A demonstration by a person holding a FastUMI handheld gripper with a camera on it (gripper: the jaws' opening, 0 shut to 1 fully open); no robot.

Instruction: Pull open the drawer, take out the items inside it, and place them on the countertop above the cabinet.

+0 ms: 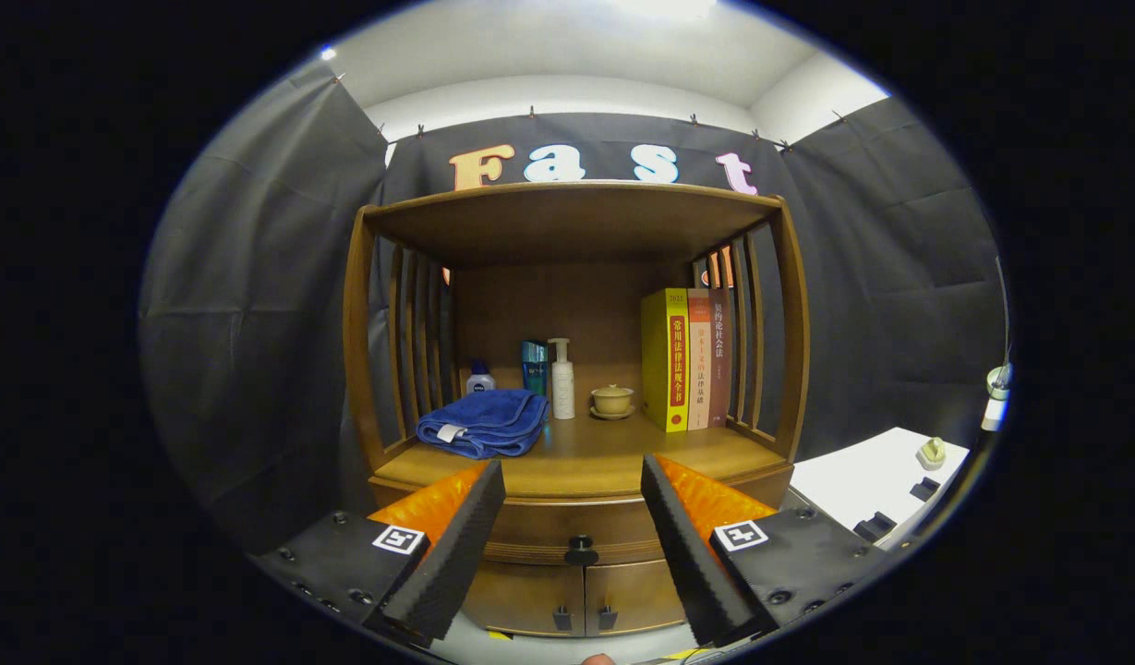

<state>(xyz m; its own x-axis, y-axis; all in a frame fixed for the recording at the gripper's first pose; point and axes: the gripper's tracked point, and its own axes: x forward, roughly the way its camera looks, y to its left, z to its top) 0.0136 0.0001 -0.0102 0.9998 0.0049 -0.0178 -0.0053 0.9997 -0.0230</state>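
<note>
The gripper [573, 536] hangs with its fingers spread wide and nothing between them, facing a wooden cabinet [798, 351]. The drawer [567, 525] sits shut under the desk [585, 457], and its small dark knob [581, 550] shows in the gap between the fingers, a little beyond their tips; whatever lies inside the drawer is hidden. The main risk is a poor hold on that knob: it is small and rounded, so if the fingers close off-centre or too shallow they are likely to slip off as the pull begins. A pull that angles up or sideways could also jam the drawer or tug the whole cabinet. Just below the knob are two cabinet doors with their own small handles [585, 617], and a low approach could catch those instead. The desk is already crowded, with a folded blue towel [484, 423], bottles [561, 379], a small lidded cup [612, 399] and books [685, 358], so setting items down carelessly could knock the upright bottles or cup over.
</note>
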